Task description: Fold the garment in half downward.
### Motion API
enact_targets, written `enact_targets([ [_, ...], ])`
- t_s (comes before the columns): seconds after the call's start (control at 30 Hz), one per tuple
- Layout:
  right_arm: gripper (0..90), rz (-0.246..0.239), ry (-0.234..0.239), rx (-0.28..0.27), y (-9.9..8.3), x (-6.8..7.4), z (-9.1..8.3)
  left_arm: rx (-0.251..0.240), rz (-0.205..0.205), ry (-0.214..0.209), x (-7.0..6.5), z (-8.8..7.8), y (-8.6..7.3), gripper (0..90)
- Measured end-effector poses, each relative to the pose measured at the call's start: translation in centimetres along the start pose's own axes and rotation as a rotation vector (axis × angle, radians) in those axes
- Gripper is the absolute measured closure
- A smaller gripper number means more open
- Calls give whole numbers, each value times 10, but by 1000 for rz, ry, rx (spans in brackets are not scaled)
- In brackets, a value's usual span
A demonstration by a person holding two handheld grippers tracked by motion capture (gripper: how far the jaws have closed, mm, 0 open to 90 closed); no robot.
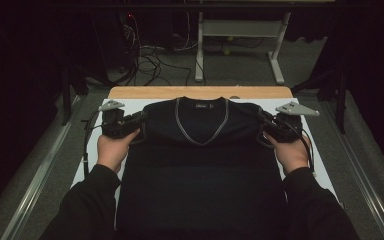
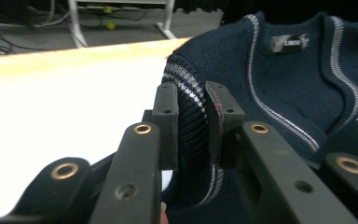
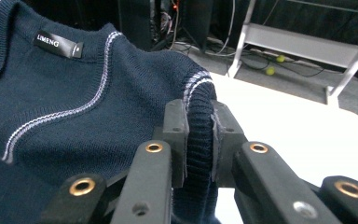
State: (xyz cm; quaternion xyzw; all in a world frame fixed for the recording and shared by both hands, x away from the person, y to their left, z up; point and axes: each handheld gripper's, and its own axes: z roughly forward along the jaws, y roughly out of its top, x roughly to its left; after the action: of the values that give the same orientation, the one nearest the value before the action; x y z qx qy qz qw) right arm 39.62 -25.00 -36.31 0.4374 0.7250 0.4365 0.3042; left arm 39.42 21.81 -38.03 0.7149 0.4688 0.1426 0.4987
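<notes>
High view dim, room edges near black | white table sheet (image 1: 307, 150) brightest, mildly glaring in gripper views | dark sweater (image 1: 200, 165) swallows detail, folds perhaps lost | gripper views: near jaws soft, background slightly blurred

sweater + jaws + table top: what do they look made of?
Sweater: navy ribbed knit, matte, likely wool or cotton blend; pale woven stripes edge the V-neck and armholes. Left gripper and right gripper, jaws clamped on the armhole ribs: matte black, probably plastic, with brass-coloured inserts. Table: light wood-look edge under a smooth white sheet.
</notes>
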Motion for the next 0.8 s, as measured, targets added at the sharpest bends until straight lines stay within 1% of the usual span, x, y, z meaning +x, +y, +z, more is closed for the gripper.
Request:
enact_targets([
  [0.07, 796, 1, 16, -4, -12, 2, -7, -2, 0, -20, -3, -5, -10, 726],
  [0.1, 796, 4, 23, -5, -18, 3, -10, -5, -3, -32, -6, -9, -18, 725],
  [0.2, 797, 7, 50, -3, -38, 7, -22, 8, 4, -59, -12, -16, -35, 725],
  [0.33, 797, 2, 68, -6, -62, 14, -34, 13, 12, -89, -21, -28, -60, 725],
  [0.37, 797, -1, 69, -5, -67, 16, -37, 23, 25, -87, -23, -30, -67, 724],
  [0.4, 796, -8, 76, -8, -79, 20, -44, 31, 36, -84, -25, -32, -73, 724],
  [0.43, 796, -8, 76, -8, -79, 20, -44, 40, 40, -82, -26, -33, -79, 724],
  [0.47, 796, -3, 78, -8, -84, 22, -46, 50, 36, -87, -27, -35, -85, 724],
  [0.5, 796, 3, 93, -4, -96, 26, -51, 60, 30, -90, -28, -37, -92, 724],
  [0.53, 796, 3, 93, -4, -96, 26, -51, 65, 33, -91, -29, -38, -96, 724],
  [0.6, 796, -3, 105, 3, -105, 30, -55, 77, 61, -81, -33, -42, -104, 723],
  [0.63, 796, -3, 116, 12, -113, 34, -61, 74, 59, -89, -35, -45, -108, 723],
  [0.67, 796, -3, 116, 12, -113, 34, -61, 68, 51, -103, -37, -48, -113, 723],
  [0.73, 796, -1, 128, 20, -119, 37, -68, 52, 31, -137, -41, -56, -121, 720],
  [0.8, 796, 1, 139, 31, -125, 39, -76, 49, 38, -153, -47, -63, -127, 720],
])
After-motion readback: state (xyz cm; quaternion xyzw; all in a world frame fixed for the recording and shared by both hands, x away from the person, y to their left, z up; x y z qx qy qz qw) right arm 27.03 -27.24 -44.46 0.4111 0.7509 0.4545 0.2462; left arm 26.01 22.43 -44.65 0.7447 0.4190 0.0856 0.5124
